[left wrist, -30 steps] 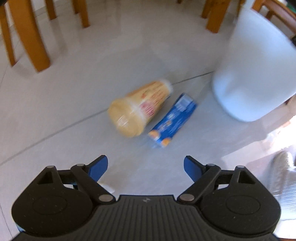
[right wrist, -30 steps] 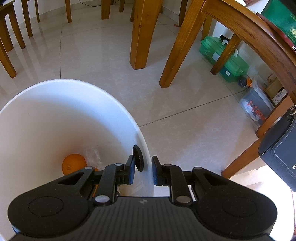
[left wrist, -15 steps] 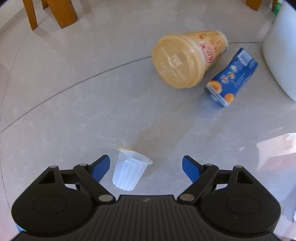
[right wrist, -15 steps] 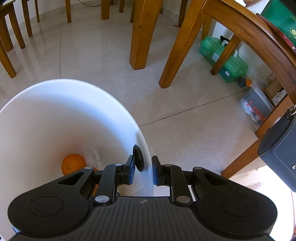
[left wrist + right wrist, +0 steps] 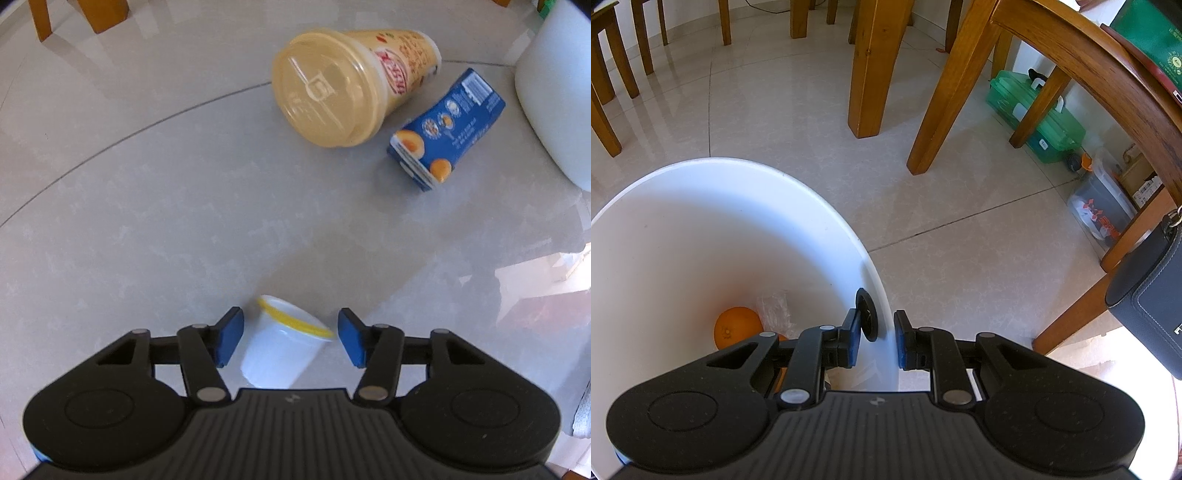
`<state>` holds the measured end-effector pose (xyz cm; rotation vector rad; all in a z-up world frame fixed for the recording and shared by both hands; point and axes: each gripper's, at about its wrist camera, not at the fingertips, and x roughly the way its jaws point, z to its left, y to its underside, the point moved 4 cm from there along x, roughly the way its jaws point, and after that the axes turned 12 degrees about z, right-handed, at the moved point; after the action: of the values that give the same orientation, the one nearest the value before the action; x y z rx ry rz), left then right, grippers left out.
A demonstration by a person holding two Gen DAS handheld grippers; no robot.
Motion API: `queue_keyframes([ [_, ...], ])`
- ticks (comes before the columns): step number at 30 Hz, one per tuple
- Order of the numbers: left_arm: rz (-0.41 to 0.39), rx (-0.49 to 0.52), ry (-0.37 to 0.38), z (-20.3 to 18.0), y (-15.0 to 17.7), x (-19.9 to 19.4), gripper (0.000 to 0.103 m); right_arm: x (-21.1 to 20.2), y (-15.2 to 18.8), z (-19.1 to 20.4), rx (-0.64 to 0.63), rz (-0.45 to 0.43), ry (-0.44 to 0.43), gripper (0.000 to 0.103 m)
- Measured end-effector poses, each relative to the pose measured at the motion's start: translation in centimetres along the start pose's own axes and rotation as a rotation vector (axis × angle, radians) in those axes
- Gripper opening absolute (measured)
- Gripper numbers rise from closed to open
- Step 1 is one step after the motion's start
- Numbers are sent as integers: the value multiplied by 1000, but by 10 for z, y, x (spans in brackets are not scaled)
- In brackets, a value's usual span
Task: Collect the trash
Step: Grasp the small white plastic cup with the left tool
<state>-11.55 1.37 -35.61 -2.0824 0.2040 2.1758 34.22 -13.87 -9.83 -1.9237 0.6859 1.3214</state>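
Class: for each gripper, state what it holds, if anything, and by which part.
The right gripper holds the white bin by its rim wall. The left gripper holds nothing; its open fingers straddle the small cup.

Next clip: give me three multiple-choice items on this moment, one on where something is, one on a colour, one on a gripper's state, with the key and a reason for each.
1. Where is the small white plastic cup?
A. Inside the white bin
B. On the floor between the left gripper's fingers
C. Leaning on the blue juice carton

2. What colour is the fruit at the bottom of the white bin?
A. Green
B. Red
C. Orange

3. What is the right gripper doing?
A. Shut on the bin's rim
B. Hanging wide open over bare floor
C. Holding the large yellow lidded cup

Key:
1 B: the cup lies on its side on the tiles, in the gap between the open blue fingers, untouched.
2 C: an orange sits down inside the bin.
3 A: one finger is inside the wall and one outside, closed against it.
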Motion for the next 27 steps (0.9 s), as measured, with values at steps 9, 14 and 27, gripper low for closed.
queue_keyframes([
  [9, 13, 78, 7, -7, 12, -5, 68, 1, 1, 2, -9, -4, 3, 23],
  [14, 29, 114, -36, -9, 16, 1, 63, 2, 1, 3, -9, -4, 7, 23],
  [27, 3, 63, -7, -18, 6, -24, 36, 3, 4, 2, -14, -1, 4, 23],
])
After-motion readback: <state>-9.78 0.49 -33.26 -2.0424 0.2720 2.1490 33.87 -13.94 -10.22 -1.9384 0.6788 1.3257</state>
